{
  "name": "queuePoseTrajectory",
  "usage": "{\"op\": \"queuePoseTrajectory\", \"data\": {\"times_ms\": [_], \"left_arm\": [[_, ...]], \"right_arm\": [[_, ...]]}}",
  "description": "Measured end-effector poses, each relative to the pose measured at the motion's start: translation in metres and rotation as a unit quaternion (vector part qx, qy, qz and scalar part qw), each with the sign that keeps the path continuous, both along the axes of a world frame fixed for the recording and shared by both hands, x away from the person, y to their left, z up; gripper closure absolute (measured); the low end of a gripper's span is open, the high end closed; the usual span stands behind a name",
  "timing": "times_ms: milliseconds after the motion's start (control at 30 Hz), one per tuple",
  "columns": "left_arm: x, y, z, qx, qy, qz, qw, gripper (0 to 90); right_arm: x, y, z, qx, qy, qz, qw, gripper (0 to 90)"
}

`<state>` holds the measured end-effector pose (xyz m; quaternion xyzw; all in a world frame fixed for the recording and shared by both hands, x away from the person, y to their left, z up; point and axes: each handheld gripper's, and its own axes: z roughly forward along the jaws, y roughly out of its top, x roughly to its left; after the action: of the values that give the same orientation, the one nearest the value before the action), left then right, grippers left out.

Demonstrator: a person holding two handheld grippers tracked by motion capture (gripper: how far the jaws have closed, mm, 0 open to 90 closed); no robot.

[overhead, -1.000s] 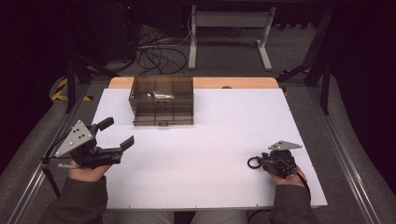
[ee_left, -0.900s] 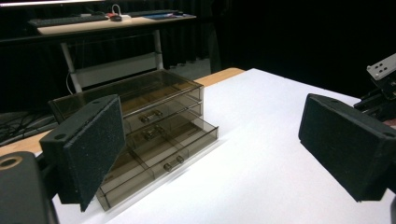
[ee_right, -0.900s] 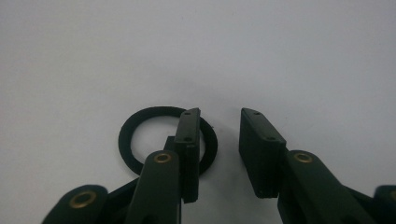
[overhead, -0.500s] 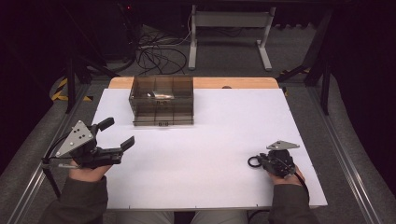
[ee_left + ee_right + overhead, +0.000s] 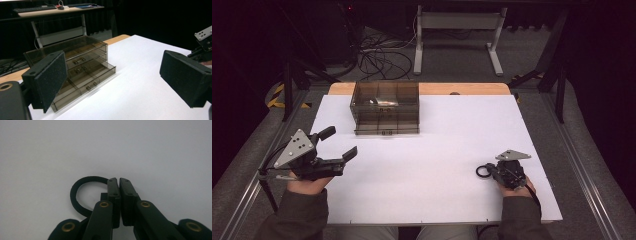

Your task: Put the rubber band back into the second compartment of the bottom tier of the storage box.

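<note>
High view: the left gripper (image 5: 332,147) hovers with jaws wide apart, below the drawer box (image 5: 386,107); the right gripper (image 5: 492,171) rests on the sheet (image 5: 427,150), a black ring (image 5: 483,171) at its tips.

Left gripper view: the bottom drawer (image 5: 86,81) stands open.

Right gripper view: jaws pressed together, apparently pinching the ring (image 5: 82,195). Lift it level, probably toward that drawer.

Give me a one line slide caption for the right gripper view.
Right tongs pinched shut on a black ring lying on the white table.
</note>
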<state>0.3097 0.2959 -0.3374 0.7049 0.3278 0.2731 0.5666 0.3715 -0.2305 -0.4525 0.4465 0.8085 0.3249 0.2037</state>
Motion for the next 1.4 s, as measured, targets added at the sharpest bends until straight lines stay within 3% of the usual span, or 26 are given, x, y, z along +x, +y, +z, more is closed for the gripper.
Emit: {"op": "queuePoseTrajectory", "data": {"times_ms": [667, 1400], "left_arm": [[0.001, -0.001, -0.001, 0.004, 0.005, -0.003, 1.0, 8.6], [0.003, -0.001, -0.002, 0.007, 0.008, -0.004, 0.9999, 8.8]], "right_arm": [[0.002, 0.02, 0.012, 0.038, -0.066, 0.01, 0.9971, 88.0], [0.021, 0.045, 0.032, 0.064, -0.106, 0.027, 0.9919, 87.9]]}}
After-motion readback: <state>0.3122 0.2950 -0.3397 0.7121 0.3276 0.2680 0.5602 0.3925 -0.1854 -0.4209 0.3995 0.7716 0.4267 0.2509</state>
